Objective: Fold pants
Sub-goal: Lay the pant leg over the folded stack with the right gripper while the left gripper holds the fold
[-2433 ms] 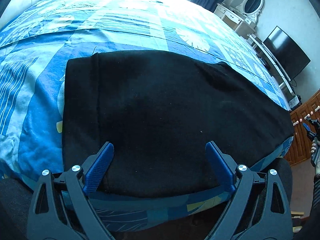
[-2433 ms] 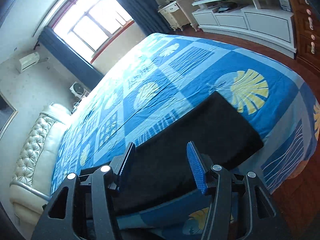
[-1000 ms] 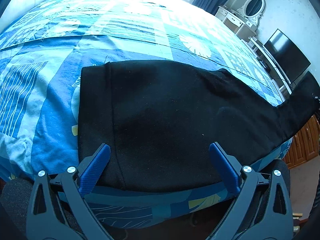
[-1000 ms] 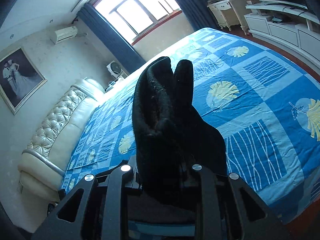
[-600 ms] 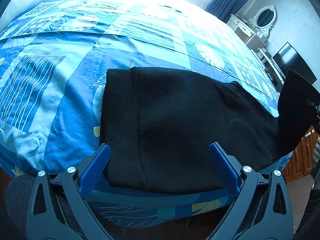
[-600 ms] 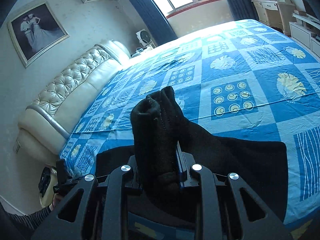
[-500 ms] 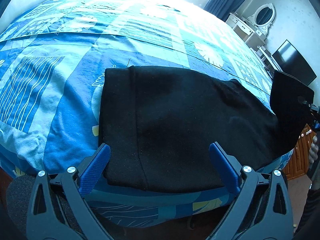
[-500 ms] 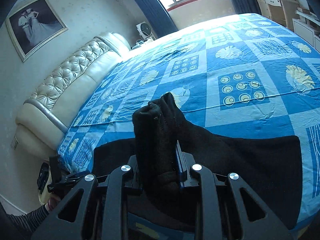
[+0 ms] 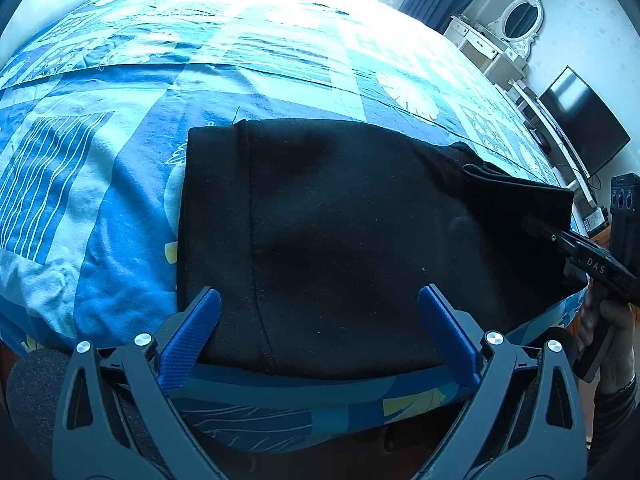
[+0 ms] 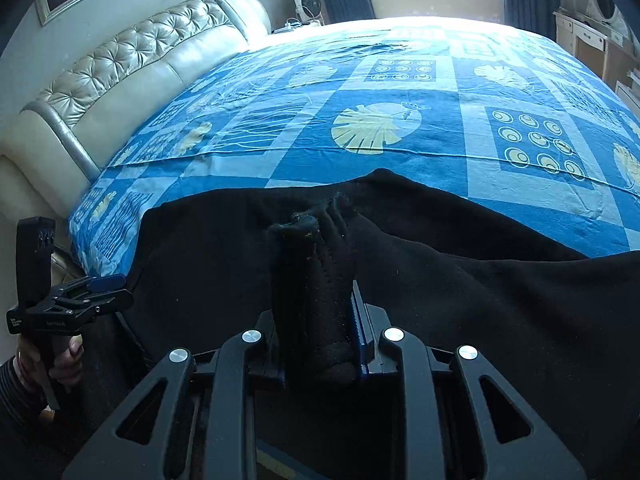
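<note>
Black pants (image 9: 340, 232) lie flat near the front edge of a bed with a blue patterned cover (image 9: 100, 184). My left gripper (image 9: 320, 320) is open and empty, its blue fingers hovering over the near edge of the pants by the waistband end. My right gripper (image 10: 320, 312) is shut on the bunched leg end of the pants (image 10: 312, 264) and holds it above the lying cloth. In the left wrist view the right gripper (image 9: 536, 224) shows at the right, with the leg end (image 9: 516, 196) folded over the pants.
A cream tufted headboard (image 10: 120, 76) runs along the bed's left side in the right wrist view. A white dresser with mirror (image 9: 500, 44) and a television (image 9: 580, 120) stand beyond the bed. The left gripper (image 10: 92, 292) shows at the bed's corner.
My right gripper closed on the leg end, lifted it and carried it over the pants toward the waistband. My left gripper stayed open near the front edge.
</note>
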`<state>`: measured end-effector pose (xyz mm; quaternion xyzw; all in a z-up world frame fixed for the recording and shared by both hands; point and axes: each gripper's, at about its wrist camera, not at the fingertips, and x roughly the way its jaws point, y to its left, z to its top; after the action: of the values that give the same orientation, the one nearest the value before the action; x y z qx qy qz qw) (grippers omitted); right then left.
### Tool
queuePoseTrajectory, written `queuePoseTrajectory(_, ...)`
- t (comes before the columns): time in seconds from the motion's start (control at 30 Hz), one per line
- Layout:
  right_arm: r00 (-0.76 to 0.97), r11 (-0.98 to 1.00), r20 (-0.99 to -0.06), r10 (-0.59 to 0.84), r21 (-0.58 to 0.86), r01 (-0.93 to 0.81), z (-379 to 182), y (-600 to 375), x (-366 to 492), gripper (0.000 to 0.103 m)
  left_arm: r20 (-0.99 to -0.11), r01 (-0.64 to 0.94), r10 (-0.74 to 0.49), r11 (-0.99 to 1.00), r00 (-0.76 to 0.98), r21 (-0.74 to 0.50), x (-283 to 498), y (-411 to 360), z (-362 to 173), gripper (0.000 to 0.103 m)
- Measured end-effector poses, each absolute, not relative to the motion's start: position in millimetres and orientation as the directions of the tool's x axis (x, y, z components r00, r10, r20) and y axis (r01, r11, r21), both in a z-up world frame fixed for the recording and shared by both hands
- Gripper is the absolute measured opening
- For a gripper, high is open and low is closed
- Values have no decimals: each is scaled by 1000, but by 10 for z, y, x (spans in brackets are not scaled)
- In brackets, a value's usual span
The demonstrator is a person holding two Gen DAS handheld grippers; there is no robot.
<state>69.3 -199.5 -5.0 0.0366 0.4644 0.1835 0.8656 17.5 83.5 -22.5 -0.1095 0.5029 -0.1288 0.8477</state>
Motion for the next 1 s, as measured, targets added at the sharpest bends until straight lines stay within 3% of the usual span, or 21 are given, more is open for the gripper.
queuePoseTrajectory(0.33,453,923,-813,367,255,-289,-232,-1867,660,29,-828,111,-324,945,457,-308,168,821,-256,99)
queuePoseTrajectory(1.0,377,883,-811,447,335,-328,-268,-1679,579,60,-830,117,-322,946,456,-303,166,811,-268,99)
